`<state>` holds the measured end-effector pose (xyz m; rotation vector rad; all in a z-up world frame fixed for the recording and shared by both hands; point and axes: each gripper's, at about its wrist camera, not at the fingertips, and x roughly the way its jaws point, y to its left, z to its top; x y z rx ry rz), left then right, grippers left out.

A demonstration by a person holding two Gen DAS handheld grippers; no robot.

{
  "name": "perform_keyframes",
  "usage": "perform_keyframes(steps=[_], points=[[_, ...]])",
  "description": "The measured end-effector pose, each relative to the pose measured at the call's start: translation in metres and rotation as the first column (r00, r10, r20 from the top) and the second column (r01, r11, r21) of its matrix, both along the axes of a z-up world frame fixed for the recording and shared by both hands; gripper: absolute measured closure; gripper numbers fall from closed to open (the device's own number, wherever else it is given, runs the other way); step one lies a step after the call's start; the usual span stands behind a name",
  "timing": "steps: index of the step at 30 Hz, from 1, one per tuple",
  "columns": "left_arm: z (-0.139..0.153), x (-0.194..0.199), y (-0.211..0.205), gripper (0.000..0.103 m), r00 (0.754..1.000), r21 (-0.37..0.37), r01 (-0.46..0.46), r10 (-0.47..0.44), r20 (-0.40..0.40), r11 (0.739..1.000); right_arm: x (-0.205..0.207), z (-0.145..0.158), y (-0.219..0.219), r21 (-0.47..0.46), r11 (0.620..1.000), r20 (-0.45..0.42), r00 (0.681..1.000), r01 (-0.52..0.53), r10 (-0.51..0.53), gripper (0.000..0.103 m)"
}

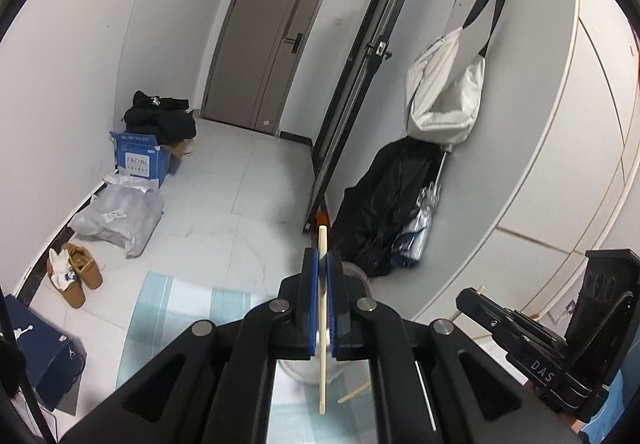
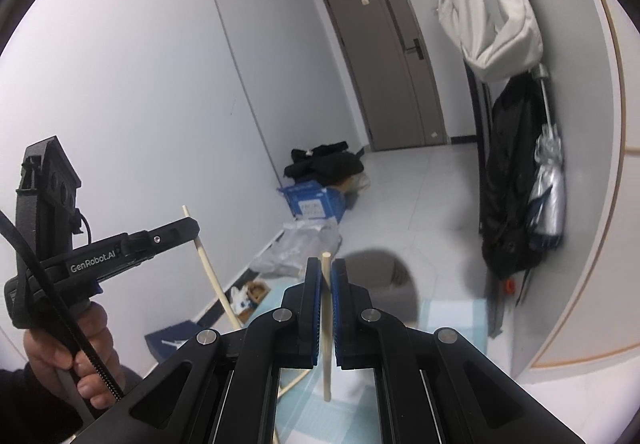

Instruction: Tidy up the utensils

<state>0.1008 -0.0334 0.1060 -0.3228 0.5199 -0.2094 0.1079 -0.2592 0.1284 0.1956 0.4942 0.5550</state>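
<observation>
In the left wrist view, my left gripper (image 1: pixel 323 256) is shut on a pale wooden chopstick (image 1: pixel 323 384) that runs upright between the blue pads and sticks out past both ends. My right gripper (image 1: pixel 466 296) shows at the lower right with a chopstick tip poking above it. In the right wrist view, my right gripper (image 2: pixel 326 264) is shut on a second chopstick (image 2: pixel 327 372), also upright. The left gripper (image 2: pixel 192 226) is at the left, held by a hand (image 2: pixel 80 348), its chopstick (image 2: pixel 208 272) slanting down. A loose chopstick (image 1: pixel 354 393) lies below. A blurred round greyish container (image 2: pixel 380 284) sits just beyond the fingers.
A teal striped mat (image 1: pixel 176 300) lies underneath. On the floor by the left wall are a blue box (image 1: pixel 140 160), plastic bags (image 1: pixel 120 216) and brown shoes (image 1: pixel 78 276). A white bag (image 1: pixel 444 100), dark coat (image 1: pixel 384 204) and umbrella (image 1: pixel 424 220) hang on the right wall. A grey door (image 1: pixel 272 40) stands ahead.
</observation>
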Motion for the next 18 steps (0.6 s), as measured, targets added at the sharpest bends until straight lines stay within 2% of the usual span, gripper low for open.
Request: perform_keyframes(steps=[9,18], points=[[0.017,0.035,-0.002,0.102,0.999,-0.025,-0.015,0.017,0.051,1.0,0.048,0.034,-0.01,0.007,1.0,0.036,0.999,0.025,-0.026,0.099],[0.012,0.064,-0.018,0.102,0.996,0.041,-0.01,0.006,0.088,0.999,0.095,0.047,-0.003,-0.001,1.0,0.057,0.998,0.021,-0.021,0.099]])
